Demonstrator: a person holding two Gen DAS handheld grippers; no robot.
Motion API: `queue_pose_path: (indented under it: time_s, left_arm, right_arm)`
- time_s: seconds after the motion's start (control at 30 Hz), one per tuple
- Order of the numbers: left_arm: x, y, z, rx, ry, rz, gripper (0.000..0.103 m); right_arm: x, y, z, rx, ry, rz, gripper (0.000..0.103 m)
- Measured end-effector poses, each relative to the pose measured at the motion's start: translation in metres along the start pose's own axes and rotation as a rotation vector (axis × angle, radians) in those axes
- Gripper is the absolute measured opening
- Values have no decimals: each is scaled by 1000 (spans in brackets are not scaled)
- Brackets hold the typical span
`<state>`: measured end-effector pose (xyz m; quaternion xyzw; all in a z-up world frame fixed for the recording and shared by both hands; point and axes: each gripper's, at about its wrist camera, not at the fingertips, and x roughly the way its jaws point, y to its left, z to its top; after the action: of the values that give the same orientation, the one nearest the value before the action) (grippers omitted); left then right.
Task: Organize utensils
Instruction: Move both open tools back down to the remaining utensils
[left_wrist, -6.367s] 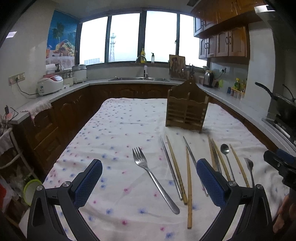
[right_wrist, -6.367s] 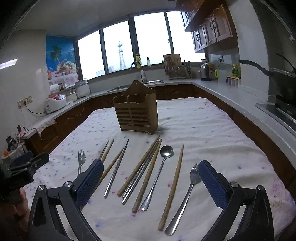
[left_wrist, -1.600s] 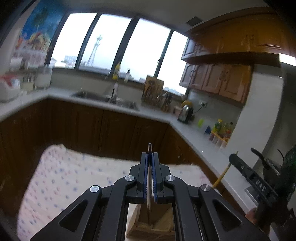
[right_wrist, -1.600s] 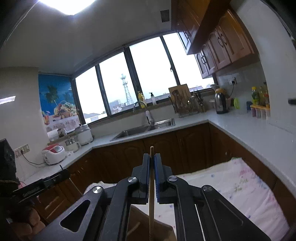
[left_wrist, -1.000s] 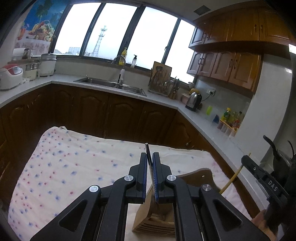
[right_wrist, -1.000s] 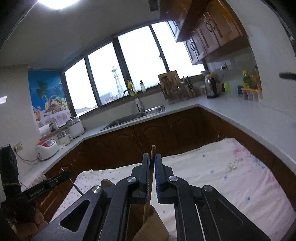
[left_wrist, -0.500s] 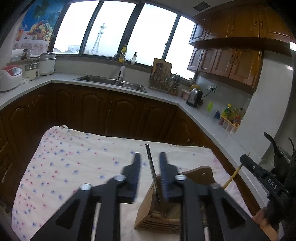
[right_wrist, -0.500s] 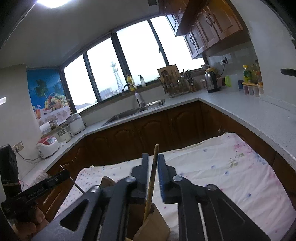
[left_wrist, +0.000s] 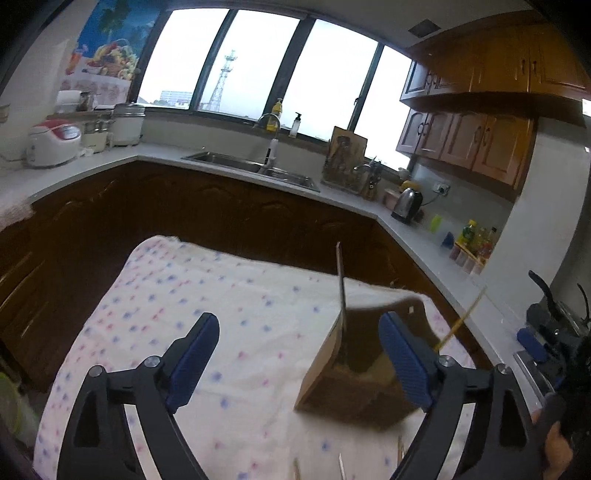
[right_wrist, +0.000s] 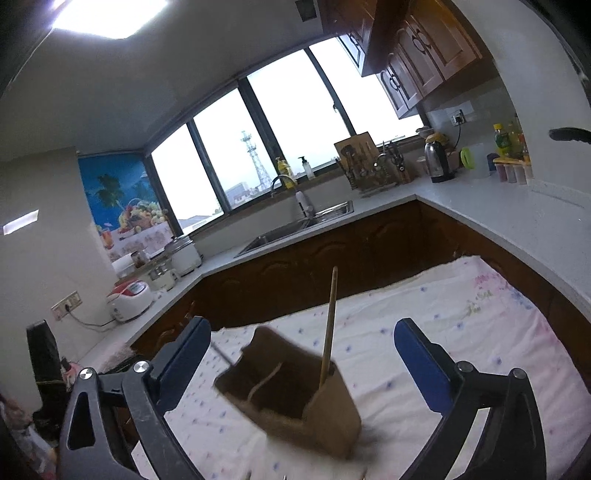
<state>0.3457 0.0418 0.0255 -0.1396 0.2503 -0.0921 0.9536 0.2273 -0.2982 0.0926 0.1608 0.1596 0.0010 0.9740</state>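
A brown wooden utensil holder (left_wrist: 364, 373) stands on the spotted tablecloth (left_wrist: 229, 332). A metal chopstick (left_wrist: 341, 295) stands upright in its left compartment, and a wooden chopstick (left_wrist: 460, 321) leans out at its right. My left gripper (left_wrist: 299, 362) is open and empty, just above the holder. In the right wrist view the holder (right_wrist: 295, 398) has a wooden chopstick (right_wrist: 328, 325) upright in its right compartment. My right gripper (right_wrist: 303, 362) is open and empty above it. Ends of utensils (left_wrist: 341, 467) lie on the cloth at the bottom edge.
Dark wood cabinets and a grey counter (left_wrist: 236, 173) with a sink (left_wrist: 255, 168) wrap around the table. A rice cooker (left_wrist: 51, 142) stands at the far left, a kettle (left_wrist: 406, 205) at the right. The other gripper (left_wrist: 546, 354) shows at the right edge.
Both grippers held chopsticks over the holder, lowered them in and opened. The metal chopstick now stands free in the left compartment, the wooden one in the right. Both jaws have spread wide.
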Motion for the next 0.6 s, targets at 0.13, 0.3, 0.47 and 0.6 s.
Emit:
queue_pose_path:
  time_s: [0.13, 0.3, 0.47, 0.6]
  left_arm:
    - [-36, 3, -25, 5, 30, 20, 90]
    - [-79, 6, -43, 29, 50, 51, 90]
    - [-112, 9, -57, 12, 82, 45, 90]
    - [-126, 8, -65, 25, 100, 52, 90]
  right_arm:
    - [-28, 5, -14, -24, 17, -2, 101]
    - [-61, 6, -32, -53, 53, -25, 101]
    - [-82, 8, -53, -66, 96, -50, 101]
    - [-96, 7, -68, -67, 117, -72, 101]
